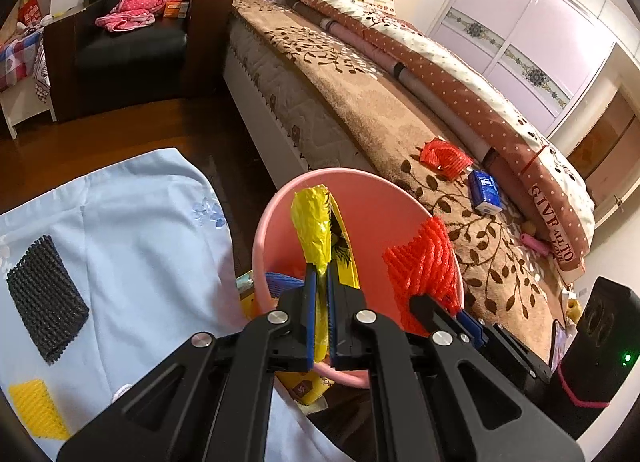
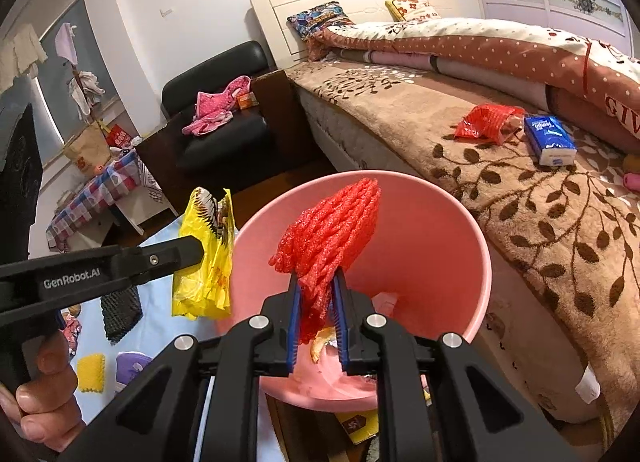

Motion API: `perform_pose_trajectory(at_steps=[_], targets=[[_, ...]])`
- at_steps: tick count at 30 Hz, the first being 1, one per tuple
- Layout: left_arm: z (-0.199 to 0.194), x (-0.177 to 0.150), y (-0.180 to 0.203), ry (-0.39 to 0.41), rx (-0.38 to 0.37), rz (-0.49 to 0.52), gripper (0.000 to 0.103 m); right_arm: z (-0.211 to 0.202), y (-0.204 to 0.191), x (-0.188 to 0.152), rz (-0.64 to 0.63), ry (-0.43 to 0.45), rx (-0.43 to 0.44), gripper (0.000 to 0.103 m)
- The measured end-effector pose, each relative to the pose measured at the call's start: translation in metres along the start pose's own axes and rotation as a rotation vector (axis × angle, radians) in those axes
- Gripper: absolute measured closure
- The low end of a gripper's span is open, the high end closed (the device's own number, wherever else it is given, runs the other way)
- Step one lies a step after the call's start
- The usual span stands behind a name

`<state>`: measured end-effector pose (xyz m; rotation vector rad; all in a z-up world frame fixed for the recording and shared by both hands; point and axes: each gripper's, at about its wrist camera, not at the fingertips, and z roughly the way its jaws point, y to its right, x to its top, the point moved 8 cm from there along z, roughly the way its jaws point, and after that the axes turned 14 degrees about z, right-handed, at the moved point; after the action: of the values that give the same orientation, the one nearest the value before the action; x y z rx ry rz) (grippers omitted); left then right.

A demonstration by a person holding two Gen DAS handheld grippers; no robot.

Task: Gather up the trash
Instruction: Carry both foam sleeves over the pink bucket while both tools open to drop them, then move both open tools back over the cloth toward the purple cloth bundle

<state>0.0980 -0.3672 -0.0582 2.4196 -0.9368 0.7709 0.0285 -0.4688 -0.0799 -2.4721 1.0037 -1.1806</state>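
A pink bin (image 1: 276,222) (image 2: 460,238) stands on the floor beside the bed. My left gripper (image 1: 320,278) is shut on a yellow plastic wrapper (image 1: 314,222) and holds it over the bin's left side; the wrapper also shows in the right wrist view (image 2: 208,258). My right gripper (image 2: 316,286) is shut on a red foam net (image 2: 332,230) and holds it above the bin's opening; the net also shows in the left wrist view (image 1: 424,258). Scraps lie at the bin's bottom.
A pale blue cloth (image 1: 132,230) on the floor carries a black foam net (image 1: 46,294) and a yellow foam net (image 1: 36,406). On the bed (image 2: 540,202) lie another red net (image 2: 488,122) and a blue tissue pack (image 2: 550,138). A black armchair (image 1: 132,42) stands behind.
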Motion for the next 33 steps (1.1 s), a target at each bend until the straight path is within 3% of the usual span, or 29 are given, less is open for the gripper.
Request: perform_pose_trajectory(at_steps=[17,21,27,33], targets=[[0.016,0.000,0.004,-0.029,0.024,0.005,0.099,0.008,0.002,-0.006,0.003,-0.016,-0.001,0.083],[0.017,-0.002,0.001,-0.039,0.028,0.000,0.098,0.009,0.003,-0.007,0.007,-0.013,-0.008,0.075],[0.016,-0.004,-0.002,-0.047,0.023,-0.017,0.071,0.007,0.005,-0.005,0.011,-0.005,-0.016,0.057],[0.014,-0.004,-0.004,-0.045,0.023,-0.021,0.069,0.006,0.004,-0.004,0.015,-0.002,-0.017,0.052]])
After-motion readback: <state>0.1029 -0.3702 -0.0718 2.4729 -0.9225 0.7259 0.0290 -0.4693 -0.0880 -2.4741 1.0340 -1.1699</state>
